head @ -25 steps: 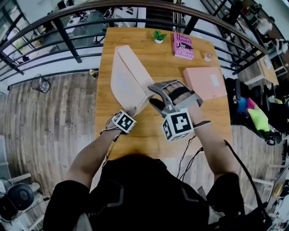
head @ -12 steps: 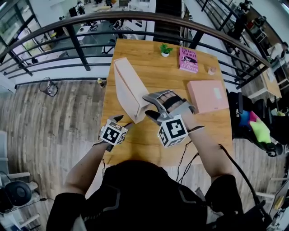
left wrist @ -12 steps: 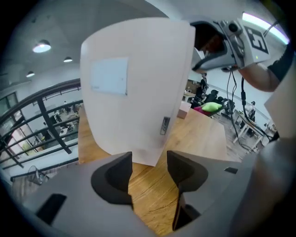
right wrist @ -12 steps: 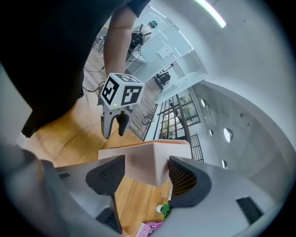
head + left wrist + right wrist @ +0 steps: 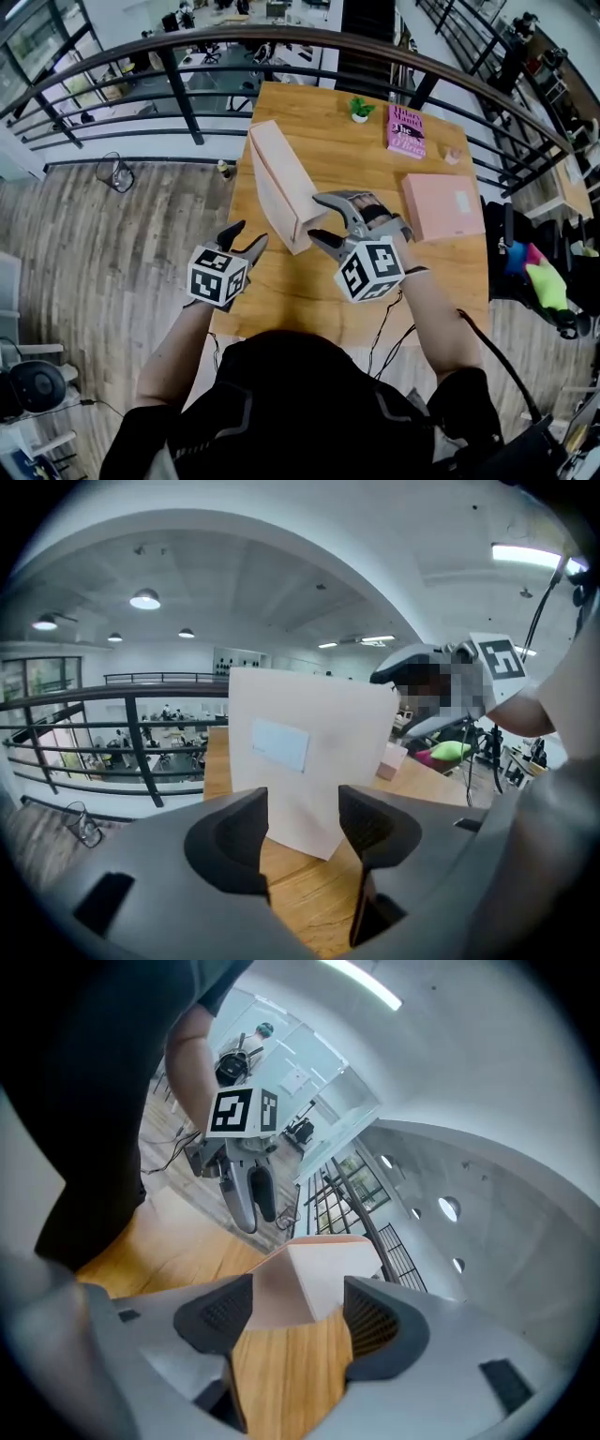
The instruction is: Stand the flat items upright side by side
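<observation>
A large pale pink flat box [image 5: 279, 183] stands upright on its long edge on the wooden table [image 5: 281, 300]. My right gripper [image 5: 317, 217] is at the box's near end. Its jaws have just been opening, and the box corner [image 5: 319, 1279] sits between them with the pads off it. My left gripper [image 5: 246, 236] hangs open and empty to the left of the box's near end, above the table edge. In the left gripper view the box's broad face [image 5: 309, 752] stands ahead of the open jaws [image 5: 303, 827]. A second pink box [image 5: 441, 206] lies flat on the right.
A pink book [image 5: 406, 129] lies flat at the far right. A small potted plant [image 5: 359, 109] and a small object [image 5: 453, 157] sit near it. A black railing [image 5: 187, 103] runs round the table's far side and left, above a lower floor.
The big box has gone from leaning to standing upright. My left gripper has let go of its near corner and risen away to the left. The right jaws have widened.
</observation>
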